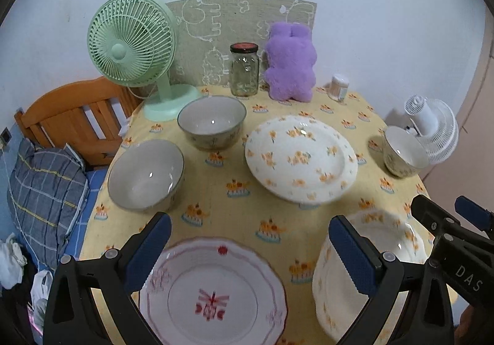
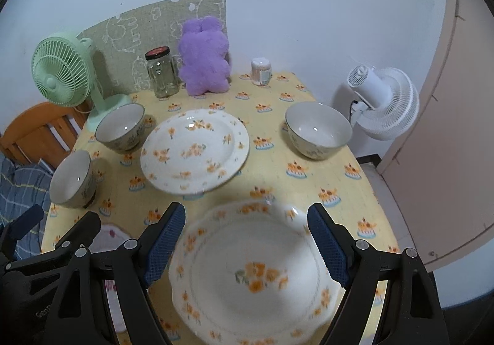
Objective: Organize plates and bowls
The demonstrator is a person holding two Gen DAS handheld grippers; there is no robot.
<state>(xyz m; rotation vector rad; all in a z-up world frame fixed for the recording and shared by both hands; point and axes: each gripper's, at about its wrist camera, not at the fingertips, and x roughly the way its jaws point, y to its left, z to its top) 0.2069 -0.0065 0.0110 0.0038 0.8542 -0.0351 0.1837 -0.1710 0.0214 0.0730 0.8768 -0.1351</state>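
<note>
Left gripper (image 1: pixel 250 249) spread wide above red-patterned plate (image 1: pixel 213 292) | right gripper (image 2: pixel 247 246) spread above orange-flowered plate (image 2: pixel 256 277) | three bowls, another plate farther back on table (image 2: pixel 278 166).

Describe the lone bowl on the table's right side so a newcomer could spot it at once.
Start at the white fan clipped at the table's right edge. Directly in front of it, on the yellow tablecloth, stands a grey-white bowl. Unlike the two similar bowls grouped near the green fan, it stands alone, right of the flowered plate.
</note>
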